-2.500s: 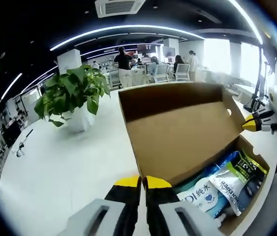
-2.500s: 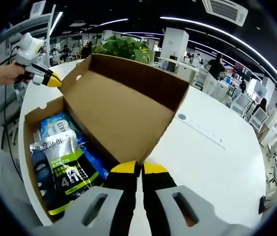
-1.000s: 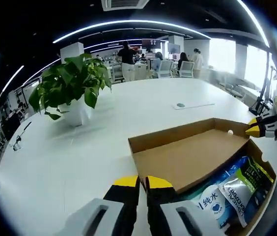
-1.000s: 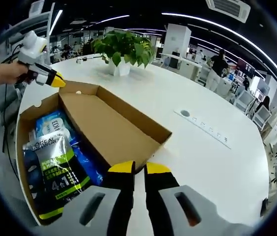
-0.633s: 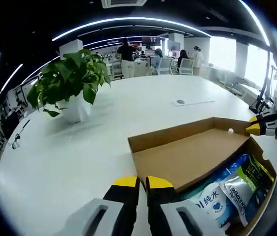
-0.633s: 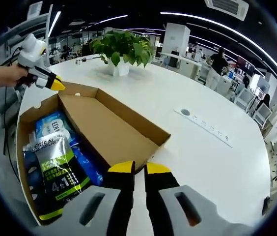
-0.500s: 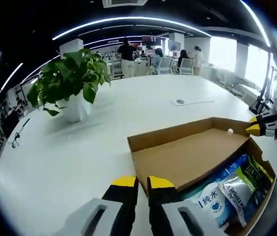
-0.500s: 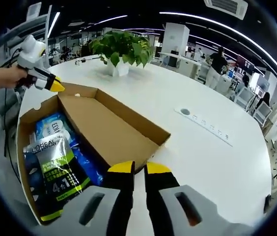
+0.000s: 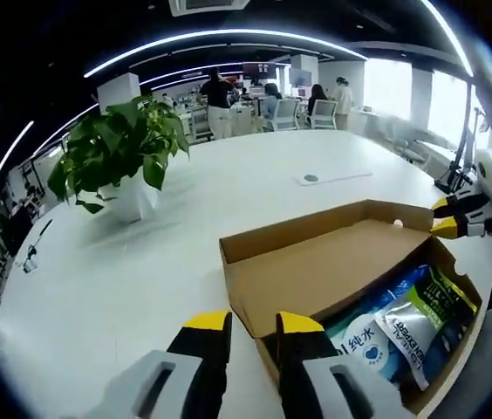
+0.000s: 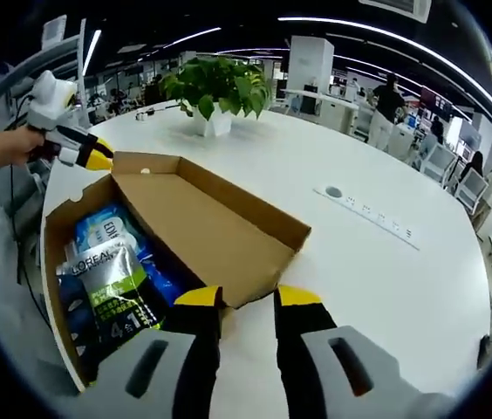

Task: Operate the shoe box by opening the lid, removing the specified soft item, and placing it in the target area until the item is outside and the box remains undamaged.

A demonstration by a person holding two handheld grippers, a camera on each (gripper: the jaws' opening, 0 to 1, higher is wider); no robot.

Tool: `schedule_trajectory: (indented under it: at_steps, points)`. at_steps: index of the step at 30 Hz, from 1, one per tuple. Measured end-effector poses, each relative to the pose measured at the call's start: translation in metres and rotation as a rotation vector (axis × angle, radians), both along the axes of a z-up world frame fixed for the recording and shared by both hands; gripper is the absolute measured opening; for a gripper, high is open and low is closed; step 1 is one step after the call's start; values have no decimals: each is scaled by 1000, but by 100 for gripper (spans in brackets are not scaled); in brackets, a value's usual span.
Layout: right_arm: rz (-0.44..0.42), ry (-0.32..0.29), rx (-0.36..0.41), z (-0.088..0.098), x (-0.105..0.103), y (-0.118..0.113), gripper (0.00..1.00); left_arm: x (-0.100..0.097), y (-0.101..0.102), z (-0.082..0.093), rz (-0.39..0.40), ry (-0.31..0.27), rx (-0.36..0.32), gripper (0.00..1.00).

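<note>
Left gripper view: open shoe box (image 9: 333, 279) on a white table (image 9: 124, 262), lid (image 9: 324, 262) folded back flat.
Soft pouches (image 9: 420, 319) lie inside the box, at its right end here. Left gripper (image 9: 252, 323) sits near the lid's corner, jaws parted, holding nothing. Right gripper (image 10: 246, 298) likewise hangs open at the lid's near edge. A potted plant (image 9: 119, 161) stands far left.

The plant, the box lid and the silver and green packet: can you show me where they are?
Plant (image 9: 115, 148), left gripper view, on its green leaves.
Box lid (image 10: 202, 229), right gripper view, on the brown inside of the folded-back flap.
Silver and green packet (image 10: 115, 292), right gripper view, on its printed front, inside the box.
</note>
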State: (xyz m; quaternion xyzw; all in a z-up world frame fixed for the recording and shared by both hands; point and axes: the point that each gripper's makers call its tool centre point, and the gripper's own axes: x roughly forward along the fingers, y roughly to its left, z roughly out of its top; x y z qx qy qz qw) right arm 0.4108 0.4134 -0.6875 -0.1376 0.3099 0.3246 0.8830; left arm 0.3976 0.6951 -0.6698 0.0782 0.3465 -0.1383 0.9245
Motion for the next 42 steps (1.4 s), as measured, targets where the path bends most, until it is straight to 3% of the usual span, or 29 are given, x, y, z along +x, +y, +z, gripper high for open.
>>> schedule_trajectory:
  at_steps: [14,24,42]
  points:
    - [29,20,20,6,-30,-12,35,-43,-27,6,-50,30,-25,24]
    - [61,33,43,13,-55,-11,44,-63,-53,-3,-101,70,-79,25]
    - [103,46,81,21,-100,-10,62,-95,-101,-27,-181,212,-267,27]
